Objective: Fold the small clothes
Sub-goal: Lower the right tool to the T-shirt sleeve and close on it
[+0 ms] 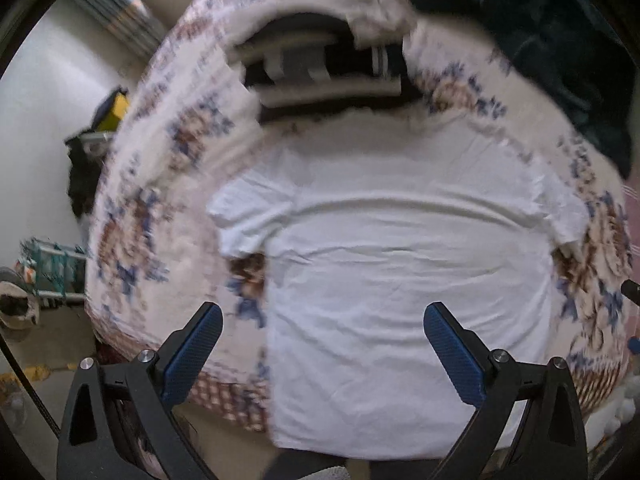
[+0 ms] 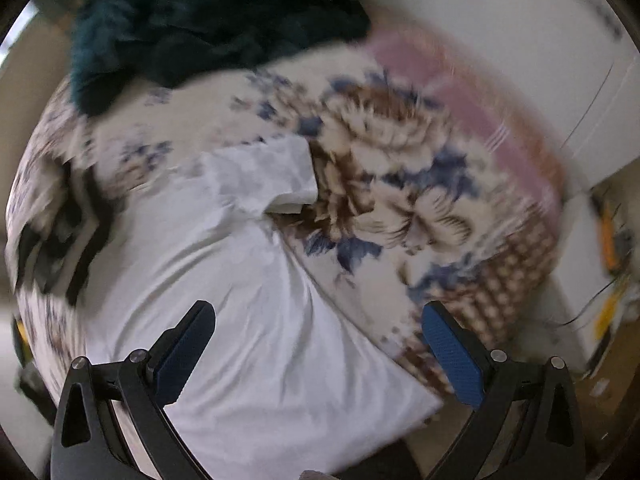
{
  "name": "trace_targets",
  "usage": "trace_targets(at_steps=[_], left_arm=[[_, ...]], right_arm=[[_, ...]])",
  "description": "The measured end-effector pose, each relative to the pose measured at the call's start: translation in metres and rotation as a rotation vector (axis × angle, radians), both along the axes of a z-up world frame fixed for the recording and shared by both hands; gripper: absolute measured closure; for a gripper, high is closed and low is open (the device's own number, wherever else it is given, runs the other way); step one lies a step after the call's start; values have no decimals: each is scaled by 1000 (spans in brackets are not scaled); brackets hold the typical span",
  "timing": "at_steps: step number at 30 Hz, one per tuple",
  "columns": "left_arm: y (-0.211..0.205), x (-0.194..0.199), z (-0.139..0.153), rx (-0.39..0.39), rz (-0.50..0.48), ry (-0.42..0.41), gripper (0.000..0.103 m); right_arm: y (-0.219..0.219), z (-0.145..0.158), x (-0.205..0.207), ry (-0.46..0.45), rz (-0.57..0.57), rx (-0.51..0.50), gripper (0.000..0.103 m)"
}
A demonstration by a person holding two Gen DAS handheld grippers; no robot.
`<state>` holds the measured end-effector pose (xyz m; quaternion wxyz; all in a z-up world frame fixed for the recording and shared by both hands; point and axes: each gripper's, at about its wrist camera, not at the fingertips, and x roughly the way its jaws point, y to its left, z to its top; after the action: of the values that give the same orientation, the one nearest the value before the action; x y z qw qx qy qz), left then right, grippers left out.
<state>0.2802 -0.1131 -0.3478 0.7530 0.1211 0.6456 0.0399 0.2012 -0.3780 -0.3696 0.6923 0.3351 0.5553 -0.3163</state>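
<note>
So, white tee laid flat, both grippers hovering with nothing grabbed yet.

White t-shirt (image 1: 404,280) lies spread on the floral blanket (image 1: 160,208), hem toward the bed's near edge. Left gripper (image 1: 322,344) and right gripper (image 2: 318,344) both have jaws spread wide, holding nothing. My worry: thin cloth on a plush blanket, so a pinch might snag the blanket too or bunch the shirt. Dark teal blanket (image 2: 208,20) is piled at the far end, with plain walls and floor clutter around the bed.

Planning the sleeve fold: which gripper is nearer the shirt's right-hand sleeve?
Right. The right gripper hovers just below that sleeve; the left gripper sits over the shirt's hem.
</note>
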Motion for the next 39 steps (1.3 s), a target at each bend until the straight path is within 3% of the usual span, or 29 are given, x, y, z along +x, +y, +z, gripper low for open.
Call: trace_targets(at_steps=[6, 7, 9, 11, 12, 14, 16, 18, 19, 27, 30, 34, 37, 39], left_arm=[[-16, 36, -103, 22, 48, 114, 0], [-16, 40, -118, 20, 59, 127, 0], [-19, 50, -140, 17, 73, 146, 0], [-19, 59, -157, 6, 83, 155, 0], [-18, 61, -163, 6, 86, 157, 0], [-15, 68, -172, -1, 98, 156, 0], [-8, 75, -176, -11, 119, 155, 0], [3, 78, -175, -30, 150, 152, 0], [9, 80, -174, -35, 164, 149, 0], [59, 82, -155, -46, 224, 98, 0], [77, 82, -153, -41, 239, 88, 0], [88, 80, -156, -29, 256, 95, 0], [98, 76, -159, -22, 268, 97, 0], [104, 73, -162, -27, 280, 108, 0]], right_arm=[[-63, -121, 33, -10, -218, 183, 2], [-70, -139, 38, -25, -254, 218, 7], [-77, -164, 44, -49, -307, 272, 26], [-82, -185, 51, -71, -352, 306, 51], [-84, -193, 55, -82, -378, 309, 55], [-82, -199, 61, -87, -407, 278, 78], [-75, -197, 73, -95, -403, 217, 92], [-66, -186, 87, -104, -368, 142, 96], [-57, -177, 97, -108, -327, 93, 100], [30, -120, 171, -150, 21, -115, 101], [87, -110, 191, -150, 257, -205, 101], [195, -130, 215, -104, 704, -372, 101], [248, -159, 210, -25, 931, -404, 101], [265, -171, 198, 11, 1021, -394, 99]])
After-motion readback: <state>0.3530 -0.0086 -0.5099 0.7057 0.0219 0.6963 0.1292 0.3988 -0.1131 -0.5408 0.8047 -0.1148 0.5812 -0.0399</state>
